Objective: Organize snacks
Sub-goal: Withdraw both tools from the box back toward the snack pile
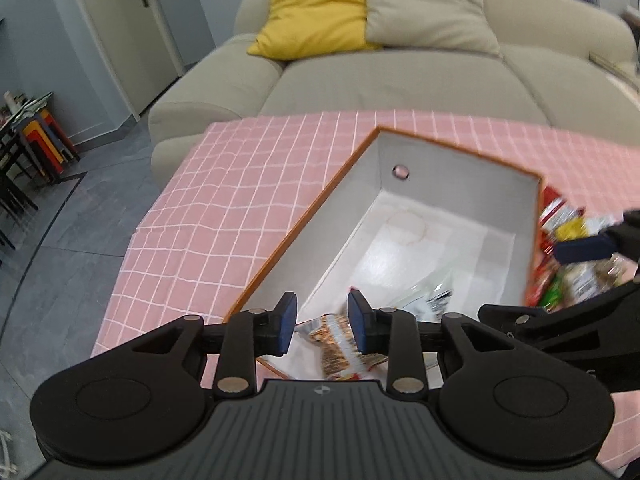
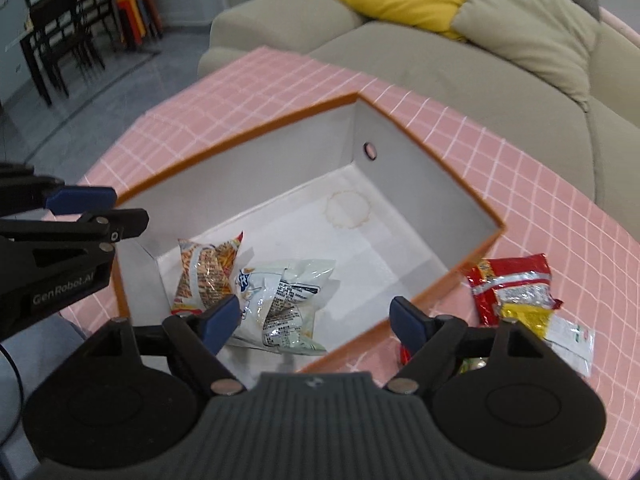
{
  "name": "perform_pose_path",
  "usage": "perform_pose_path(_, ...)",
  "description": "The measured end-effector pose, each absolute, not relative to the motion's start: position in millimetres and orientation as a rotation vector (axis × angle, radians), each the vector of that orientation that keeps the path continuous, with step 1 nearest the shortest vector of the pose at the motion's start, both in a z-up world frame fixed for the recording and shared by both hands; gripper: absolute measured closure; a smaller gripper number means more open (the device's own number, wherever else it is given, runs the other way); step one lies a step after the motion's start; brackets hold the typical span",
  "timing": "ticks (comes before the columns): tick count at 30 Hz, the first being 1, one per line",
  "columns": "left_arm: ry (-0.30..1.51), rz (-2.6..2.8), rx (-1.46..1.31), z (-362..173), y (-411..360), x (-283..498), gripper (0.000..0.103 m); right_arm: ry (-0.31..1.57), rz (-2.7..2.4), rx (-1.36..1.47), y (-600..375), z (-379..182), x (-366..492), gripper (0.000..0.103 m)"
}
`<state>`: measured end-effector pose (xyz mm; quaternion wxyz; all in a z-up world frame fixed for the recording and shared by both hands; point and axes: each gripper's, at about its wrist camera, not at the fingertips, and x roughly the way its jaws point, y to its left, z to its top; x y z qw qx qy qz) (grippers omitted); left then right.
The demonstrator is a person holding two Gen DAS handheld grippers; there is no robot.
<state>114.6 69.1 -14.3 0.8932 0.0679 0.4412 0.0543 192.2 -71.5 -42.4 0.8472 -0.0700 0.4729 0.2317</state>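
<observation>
Where crinkly packets (image 2: 280, 300) lie, rectangular box (image 2: 420, 200)

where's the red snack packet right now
In the right wrist view the red snack packet lies on the pink checked tablecloth, outside the orange-rimmed box, just past its right corner, with a yellow packet overlapping its near edge.

Table under a pink cloth with a white grid (image 2: 500, 168), filling mid-frame. Directly on it: an open orange-rimmed cardboard box with a white inside (image 2: 400, 168), centre; touching its right corner, lower right, a heap of red, yellow and white foil snack packets (image 2: 516, 288).
</observation>
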Motion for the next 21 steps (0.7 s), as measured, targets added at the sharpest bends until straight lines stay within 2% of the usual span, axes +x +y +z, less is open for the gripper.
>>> perform_pose_path(8, 0.851, 0.029, 0.056, 0, 33, 84, 0.066, 0.904, 0.395, -0.056, -115, -28, 150, 0.021)
perform_pose_path(21, 0.834, -0.130, -0.041, -18, -22, 51, 0.063, 0.843, 0.227, 0.002, -192, -52, 90, 0.018)
